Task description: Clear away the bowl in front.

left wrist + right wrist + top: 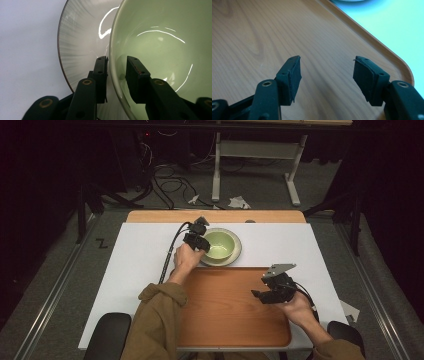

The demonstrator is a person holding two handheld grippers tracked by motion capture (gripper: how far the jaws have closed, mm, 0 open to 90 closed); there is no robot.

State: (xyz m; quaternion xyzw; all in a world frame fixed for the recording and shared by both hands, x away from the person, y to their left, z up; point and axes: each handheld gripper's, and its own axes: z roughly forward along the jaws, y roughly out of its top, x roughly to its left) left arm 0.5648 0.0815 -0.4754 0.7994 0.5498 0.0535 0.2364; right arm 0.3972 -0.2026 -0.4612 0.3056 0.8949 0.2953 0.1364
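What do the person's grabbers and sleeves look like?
Both grippers, left and right, are black, each with two flat black pads fixed on by brass-coloured rivets. A black cable trails from the left one. The right one carries a grey three-cornered plate. The sleeves are olive-brown.

A glossy pale green bowl (pixel 219 244) sits upright and empty on a round grey-streaked plate (pixel 236 253) with a dark rim, at twelve o'clock from the wooden tray, on the white table cover.
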